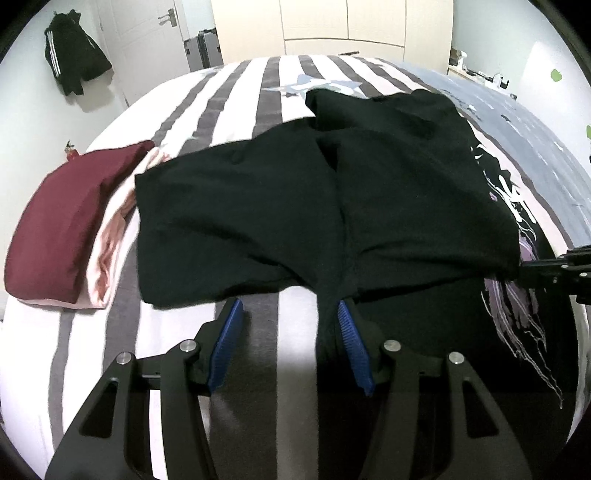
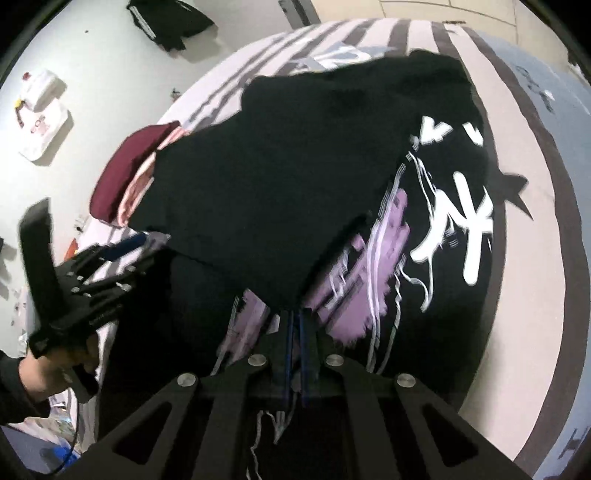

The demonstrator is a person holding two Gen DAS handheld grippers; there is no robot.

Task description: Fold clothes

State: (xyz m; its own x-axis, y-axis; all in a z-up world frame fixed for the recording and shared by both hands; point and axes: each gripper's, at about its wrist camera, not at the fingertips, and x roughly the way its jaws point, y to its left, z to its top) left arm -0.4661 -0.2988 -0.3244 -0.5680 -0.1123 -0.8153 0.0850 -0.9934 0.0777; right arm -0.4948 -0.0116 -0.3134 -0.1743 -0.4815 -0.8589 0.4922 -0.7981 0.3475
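A black T-shirt (image 1: 258, 206) lies on the striped bed (image 1: 240, 96), its left part folded over the middle. A white and purple print (image 2: 461, 221) shows on the uncovered right side. My left gripper (image 1: 290, 306) stands open at the shirt's near edge, with a bunch of black cloth against its right pad (image 1: 351, 343). My right gripper (image 2: 295, 314) is shut on the near corner of the folded-over layer. It also shows at the right edge of the left wrist view, my right gripper (image 1: 524, 264) pinching the cloth. A hand holds the left gripper (image 2: 147, 240) in the right wrist view.
A folded maroon garment (image 1: 55, 229) lies on a folded pink one (image 1: 107, 258) at the bed's left, touching the shirt. A black jacket (image 1: 74, 59) hangs on the wall beside a white door (image 1: 147, 44). A wardrobe (image 1: 332, 22) stands beyond the bed.
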